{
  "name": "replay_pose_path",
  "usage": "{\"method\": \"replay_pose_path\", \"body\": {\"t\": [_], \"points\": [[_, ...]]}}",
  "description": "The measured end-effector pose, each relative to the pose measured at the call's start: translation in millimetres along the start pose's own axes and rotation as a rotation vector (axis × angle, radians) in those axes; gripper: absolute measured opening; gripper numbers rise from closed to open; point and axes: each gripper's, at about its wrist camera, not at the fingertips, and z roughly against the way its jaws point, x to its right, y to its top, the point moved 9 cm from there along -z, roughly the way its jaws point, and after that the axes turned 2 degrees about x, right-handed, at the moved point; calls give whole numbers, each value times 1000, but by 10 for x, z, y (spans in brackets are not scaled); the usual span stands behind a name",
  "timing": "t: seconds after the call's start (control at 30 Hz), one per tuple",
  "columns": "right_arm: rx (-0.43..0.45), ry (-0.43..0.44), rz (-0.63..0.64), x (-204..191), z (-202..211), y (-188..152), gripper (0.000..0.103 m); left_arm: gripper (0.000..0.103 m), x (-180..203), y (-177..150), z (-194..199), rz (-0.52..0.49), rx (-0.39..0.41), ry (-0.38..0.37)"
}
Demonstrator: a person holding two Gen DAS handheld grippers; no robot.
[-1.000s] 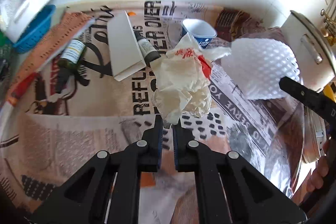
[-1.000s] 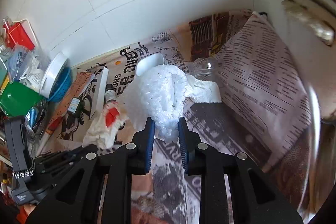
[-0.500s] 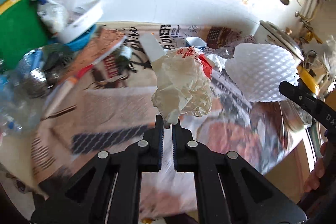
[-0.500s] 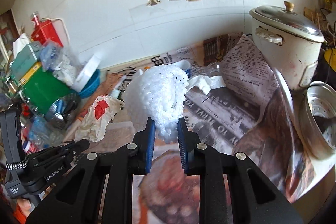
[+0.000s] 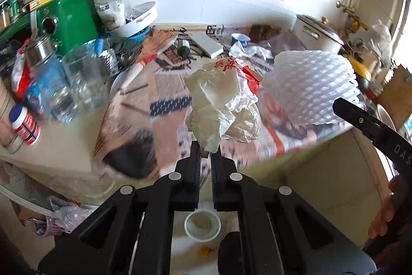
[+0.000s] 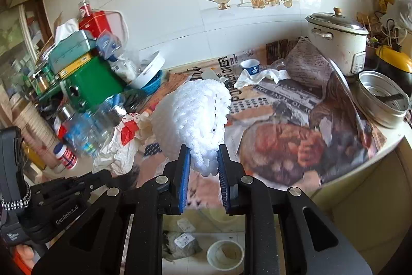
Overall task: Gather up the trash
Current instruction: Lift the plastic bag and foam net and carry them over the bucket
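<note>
Your left gripper (image 5: 205,153) has the crumpled plastic bag (image 5: 221,105) pinched; your right gripper (image 6: 204,161) squeezes the white foam net (image 6: 193,117). Both hang off the table (image 6: 334,161) edge.

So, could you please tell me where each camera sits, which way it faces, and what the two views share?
Left wrist: on the left gripper, facing forward and down past the counter edge; its black fingers pinch a crumpled plastic bag; a hand shows at right.
Right wrist: on the right gripper, angled down over the newspaper-covered counter; its fingers clamp a white foam net.
Shared: bag, foam net, green tin, rice cooker.
</note>
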Motion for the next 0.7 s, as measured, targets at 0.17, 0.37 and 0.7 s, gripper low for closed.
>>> {"method": "replay_pose_path", "body": {"t": [0.17,0.37,0.7], "points": [[-59,-8,-20,-101,184,-380,19,6,16,-422,192,-23,-56,-3],[-142,-13,-26,-54,245,-795,19,6,112,-951,174,-27,-136,8],[-261,10,-33,360,-86,-1544,19,6,313,-1937,-463,60,-276,41]]}}
